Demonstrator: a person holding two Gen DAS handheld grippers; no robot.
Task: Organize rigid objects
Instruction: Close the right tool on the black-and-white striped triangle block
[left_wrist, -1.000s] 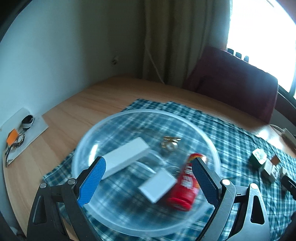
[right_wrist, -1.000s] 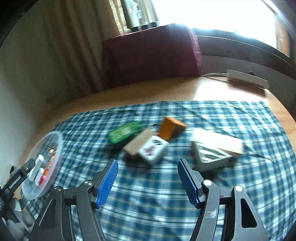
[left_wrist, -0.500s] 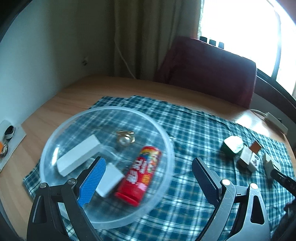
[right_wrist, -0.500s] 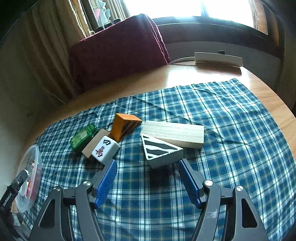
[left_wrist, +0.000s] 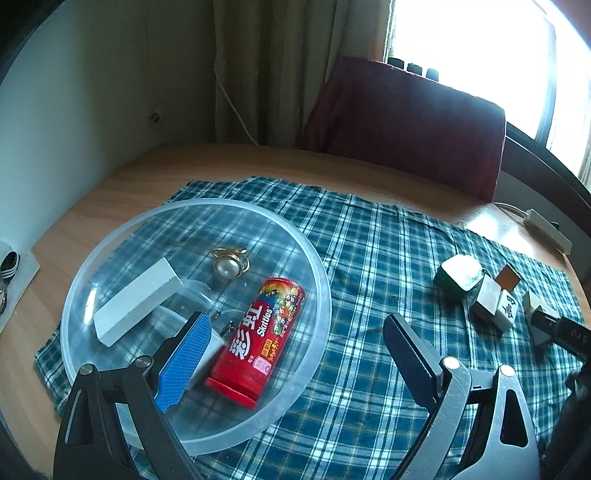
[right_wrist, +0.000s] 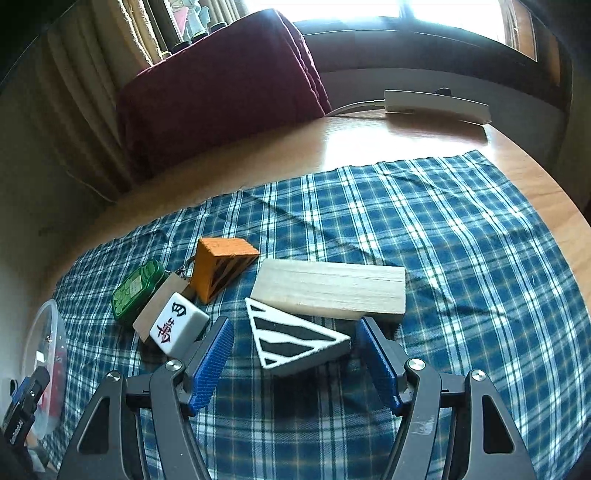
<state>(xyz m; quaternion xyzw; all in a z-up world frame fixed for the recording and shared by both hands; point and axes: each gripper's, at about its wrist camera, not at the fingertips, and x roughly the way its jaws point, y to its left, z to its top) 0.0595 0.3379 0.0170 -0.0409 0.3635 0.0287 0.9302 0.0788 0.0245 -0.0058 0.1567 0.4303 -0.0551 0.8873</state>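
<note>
A clear round bowl (left_wrist: 317, 258) on the plaid cloth holds a red Skittles tube (left_wrist: 258, 338), a white block (left_wrist: 136, 301), a pearl ring (left_wrist: 229, 264) and a small white piece partly behind my left finger. My left gripper (left_wrist: 295, 358) hovers open at the bowl's near right rim. My right gripper (right_wrist: 297, 363) is open, its fingers on either side of a white triangular block with black stripes (right_wrist: 295, 338). Behind it lie a plain wooden block (right_wrist: 328, 291), an orange wedge (right_wrist: 221, 264), a mahjong tile (right_wrist: 177, 325) and a green case (right_wrist: 136, 290).
The blue plaid cloth (right_wrist: 461, 240) covers a round wooden table (right_wrist: 369, 144). A white power strip (right_wrist: 436, 105) lies at the far edge. A dark red chair back (right_wrist: 221, 85) stands behind the table. Keys on a sheet (left_wrist: 9, 269) lie at the left.
My right gripper has come down and forward, so the striped triangle now lies between its fingers. My left gripper has shifted right across the bowl. The bowl's contents have not moved.
</note>
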